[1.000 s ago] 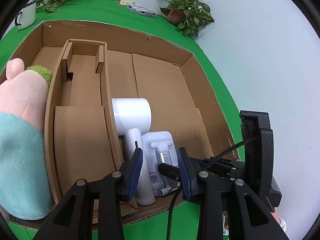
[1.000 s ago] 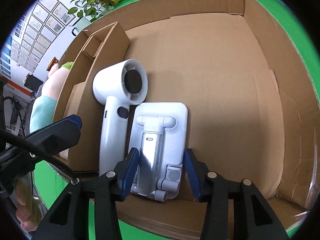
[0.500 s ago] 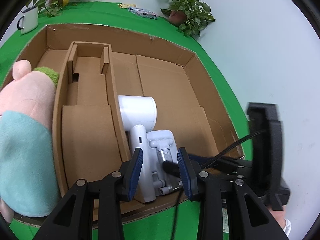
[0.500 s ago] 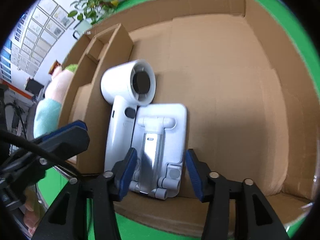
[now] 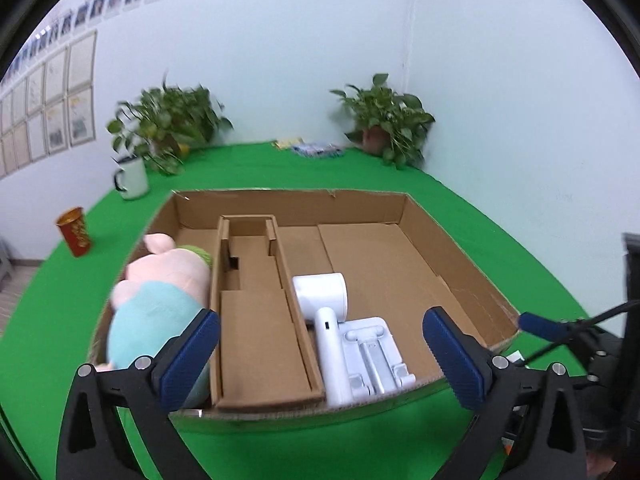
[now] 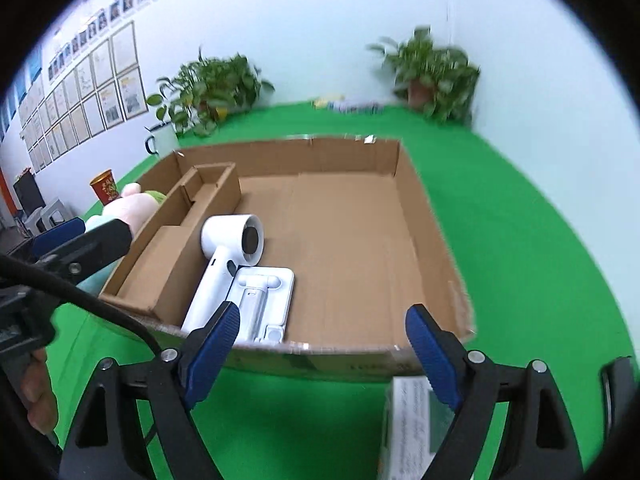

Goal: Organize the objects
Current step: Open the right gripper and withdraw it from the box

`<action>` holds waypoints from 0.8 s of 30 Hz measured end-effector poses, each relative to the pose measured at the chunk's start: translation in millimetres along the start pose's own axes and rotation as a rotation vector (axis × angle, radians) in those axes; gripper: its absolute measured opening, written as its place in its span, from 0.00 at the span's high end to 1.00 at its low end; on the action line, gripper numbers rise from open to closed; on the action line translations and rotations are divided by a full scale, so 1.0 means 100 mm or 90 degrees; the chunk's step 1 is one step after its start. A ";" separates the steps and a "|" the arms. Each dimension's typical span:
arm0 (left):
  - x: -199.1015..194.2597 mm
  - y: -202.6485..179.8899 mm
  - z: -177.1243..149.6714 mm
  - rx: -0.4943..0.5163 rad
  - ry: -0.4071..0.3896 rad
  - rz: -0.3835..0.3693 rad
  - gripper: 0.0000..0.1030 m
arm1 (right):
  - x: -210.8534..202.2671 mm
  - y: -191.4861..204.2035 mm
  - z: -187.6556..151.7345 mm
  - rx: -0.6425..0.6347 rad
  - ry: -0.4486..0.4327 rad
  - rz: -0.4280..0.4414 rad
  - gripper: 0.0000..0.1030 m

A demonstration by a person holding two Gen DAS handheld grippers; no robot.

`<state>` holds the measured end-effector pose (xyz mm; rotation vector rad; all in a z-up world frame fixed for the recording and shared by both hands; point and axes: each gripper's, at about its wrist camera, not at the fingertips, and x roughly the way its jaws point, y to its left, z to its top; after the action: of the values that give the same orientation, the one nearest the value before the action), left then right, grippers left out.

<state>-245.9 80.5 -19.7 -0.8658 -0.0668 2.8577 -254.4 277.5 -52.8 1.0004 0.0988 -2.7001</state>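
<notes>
1. Nearest to us, our left gripper (image 5: 320,356) has its blue pads spread wide with nothing clamped; its jaws have just been opening, and they hang above the front edge of the cardboard box (image 5: 460,264).
2. Our right gripper (image 6: 322,352) is likewise released, its jaws having just been opening, with only the box edge and green cloth seen between them. A small printed carton (image 6: 408,420) lies on the counter (image 6: 520,240) just under its right finger.
3. At the left edge of the right wrist view, a hand (image 6: 36,396) grips the handle of the other tool.
4. Just inside the front wall of the box lies a white hair dryer (image 5: 326,320), handle toward us and barrel away, pressed along the right wall of the cardboard divider (image 5: 256,320).
5. Touching the dryer's handle on its right, a white folding stand (image 5: 372,356) lies flat on the box floor, near the front wall.
6. Left of the divider, a plush toy (image 5: 156,296) in pink and pale teal fills the narrow left compartment, its head toward the back.
7. The large right part of the box floor is bare cardboard.
8. Beyond the box on the left of the green counter stand a red and gold cup (image 5: 74,232) and, farther back, a white mug (image 5: 132,178).
9. Against the far wall are two potted plants (image 5: 168,128), one at the left and one in the right corner, with some small packets (image 5: 316,148) between them.
10. Framed sheets (image 6: 80,96) hang in rows on the left wall.
</notes>
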 end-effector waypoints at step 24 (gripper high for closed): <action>-0.90 -0.35 -0.53 0.025 -0.080 0.046 0.01 | -0.66 0.22 -0.40 -0.043 -0.075 -0.047 0.18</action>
<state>-138.5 100.7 -11.2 -0.6954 0.0057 2.9669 -175.0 277.3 -40.2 0.8323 0.2071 -2.7944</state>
